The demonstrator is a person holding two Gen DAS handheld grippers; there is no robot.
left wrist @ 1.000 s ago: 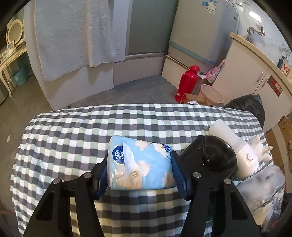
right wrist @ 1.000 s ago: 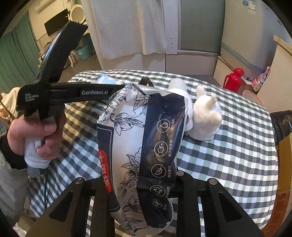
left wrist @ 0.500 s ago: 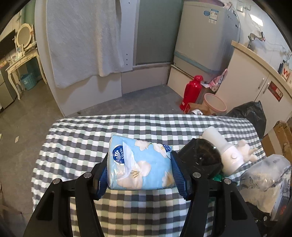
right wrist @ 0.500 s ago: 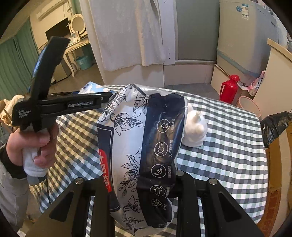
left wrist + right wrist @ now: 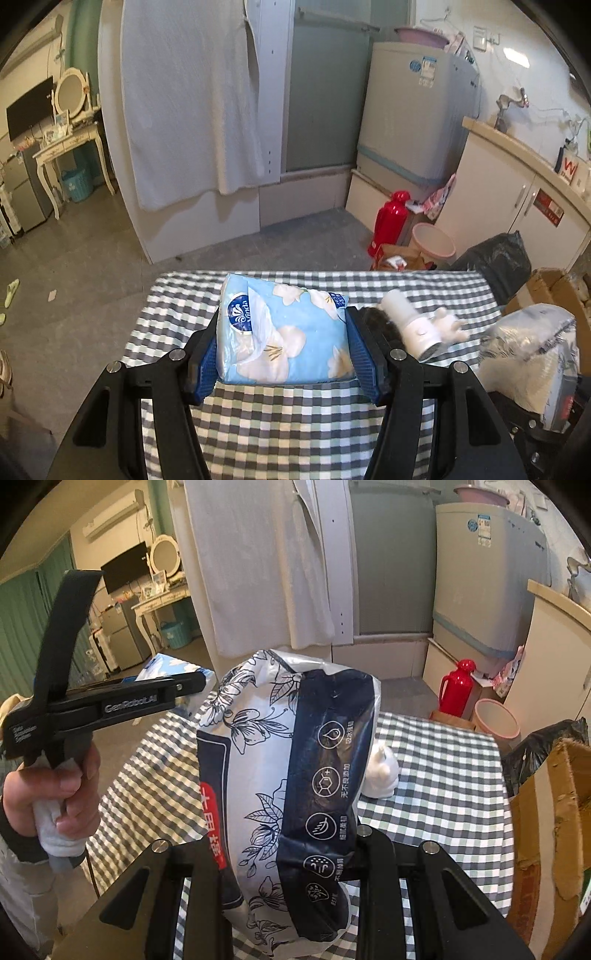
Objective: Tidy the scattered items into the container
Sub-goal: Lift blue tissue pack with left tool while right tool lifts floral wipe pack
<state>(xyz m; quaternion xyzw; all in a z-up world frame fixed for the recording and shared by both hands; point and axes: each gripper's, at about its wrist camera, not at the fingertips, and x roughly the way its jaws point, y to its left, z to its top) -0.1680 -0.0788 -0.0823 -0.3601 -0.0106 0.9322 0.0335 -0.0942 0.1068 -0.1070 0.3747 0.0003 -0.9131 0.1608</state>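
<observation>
A light blue tissue pack [image 5: 284, 332] with white flowers is clamped between the blue pads of my left gripper [image 5: 282, 354], held above the checked table [image 5: 280, 417]. My right gripper [image 5: 290, 860] is shut on a tall white and navy floral bag [image 5: 295, 786], which fills the middle of the right wrist view. That view also shows the left gripper [image 5: 192, 685] from the side, in a hand [image 5: 62, 786], with the blue pack [image 5: 166, 664] at its tip. A white figurine [image 5: 421, 325] lies on the table beside a dark round object [image 5: 380, 323]. The floral bag [image 5: 532, 350] shows at the left wrist view's right edge.
A brown cardboard box [image 5: 546, 834] stands open right of the table. Beyond the table's far edge sit a red thermos [image 5: 391, 221], a pink basin [image 5: 432, 243] and a black rubbish bag [image 5: 495, 262]. A white towel [image 5: 192, 99] hangs on the partition behind.
Both grippers have risen with their loads; the table looks smaller and farther below in both views. The grips themselves are unchanged.
</observation>
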